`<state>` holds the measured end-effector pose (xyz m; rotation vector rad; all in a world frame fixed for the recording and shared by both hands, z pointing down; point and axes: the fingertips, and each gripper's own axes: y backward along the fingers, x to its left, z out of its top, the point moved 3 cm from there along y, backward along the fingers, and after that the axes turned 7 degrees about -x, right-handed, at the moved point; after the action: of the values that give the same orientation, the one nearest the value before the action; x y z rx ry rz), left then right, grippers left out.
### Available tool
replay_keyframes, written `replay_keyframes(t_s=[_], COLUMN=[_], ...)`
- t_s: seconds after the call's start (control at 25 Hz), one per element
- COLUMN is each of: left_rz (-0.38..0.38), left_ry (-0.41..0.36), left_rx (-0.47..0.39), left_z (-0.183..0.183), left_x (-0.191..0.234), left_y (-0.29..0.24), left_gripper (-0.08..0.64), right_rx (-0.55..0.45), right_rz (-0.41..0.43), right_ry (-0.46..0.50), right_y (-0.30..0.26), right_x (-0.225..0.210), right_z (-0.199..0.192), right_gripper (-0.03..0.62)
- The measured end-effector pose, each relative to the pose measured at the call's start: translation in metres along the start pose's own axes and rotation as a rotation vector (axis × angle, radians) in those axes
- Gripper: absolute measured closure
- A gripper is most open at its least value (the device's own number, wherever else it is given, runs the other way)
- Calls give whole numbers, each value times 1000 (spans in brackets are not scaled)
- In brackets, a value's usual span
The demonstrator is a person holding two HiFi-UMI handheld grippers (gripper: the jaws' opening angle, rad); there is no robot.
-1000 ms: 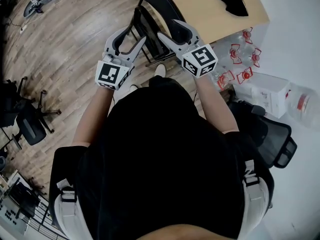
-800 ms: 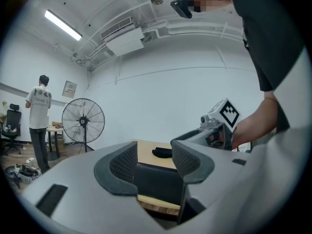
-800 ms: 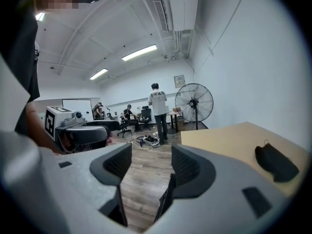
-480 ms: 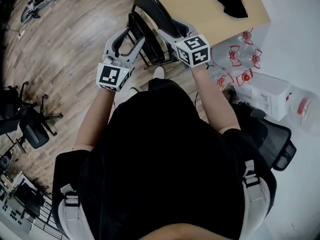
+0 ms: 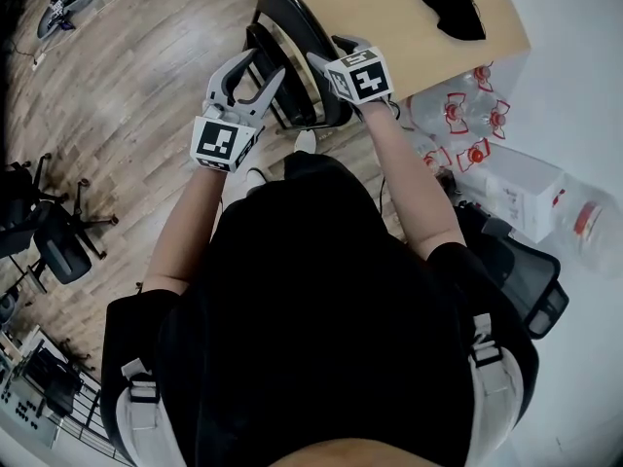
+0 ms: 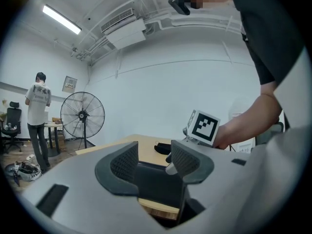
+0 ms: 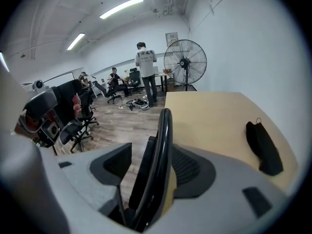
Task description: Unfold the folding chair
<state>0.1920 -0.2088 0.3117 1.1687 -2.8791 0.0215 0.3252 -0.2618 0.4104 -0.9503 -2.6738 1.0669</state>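
Keep your left gripper [image 6: 155, 164], whose jaws have just clamped the dark panel [image 6: 151, 182] of the folding chair [image 5: 304, 71] standing in the upper middle of the head view, steady, and first close your right gripper [image 7: 152, 167], now gaping around the black frame tube [image 7: 164, 140], before spreading.

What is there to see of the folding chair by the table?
The folding chair is folded nearly flat and stands upright on the wood floor beside the tan table. It has a curved, glossy black tube frame, black panels and a tan layer between them. The left gripper's jaws have just been closing and clamp a black panel. The right gripper's jaws straddle the top rail, with a gap on one side.
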Motion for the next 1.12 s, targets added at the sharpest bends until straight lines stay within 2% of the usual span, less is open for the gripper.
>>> replay_keyframes(t_s=[0.36,0.6,0.68,0.92,1.12], left_rz=[30,62,67,86,118], left_ry=[12,23,19,13,18], left_rx=[12,14,13,20,43], left_z=[-11,-13,-12,-12,-16], left_x=[4,10,12,17,20], left_y=[-14,-8,-5,9,21], left_gripper=[356,356,356,356,356], right_rx=[194,314,342,392,406], right_rz=[-2,29,33,6,-3], right_ry=[-42,-85,-91,-90,-97], right_y=[-37,-55,-59,-65,-66], right_x=[-24,-20,-18,-12,-13], right_z=[-33,-49,-54,-64,-64], right_gripper=[337,341,368,514,529])
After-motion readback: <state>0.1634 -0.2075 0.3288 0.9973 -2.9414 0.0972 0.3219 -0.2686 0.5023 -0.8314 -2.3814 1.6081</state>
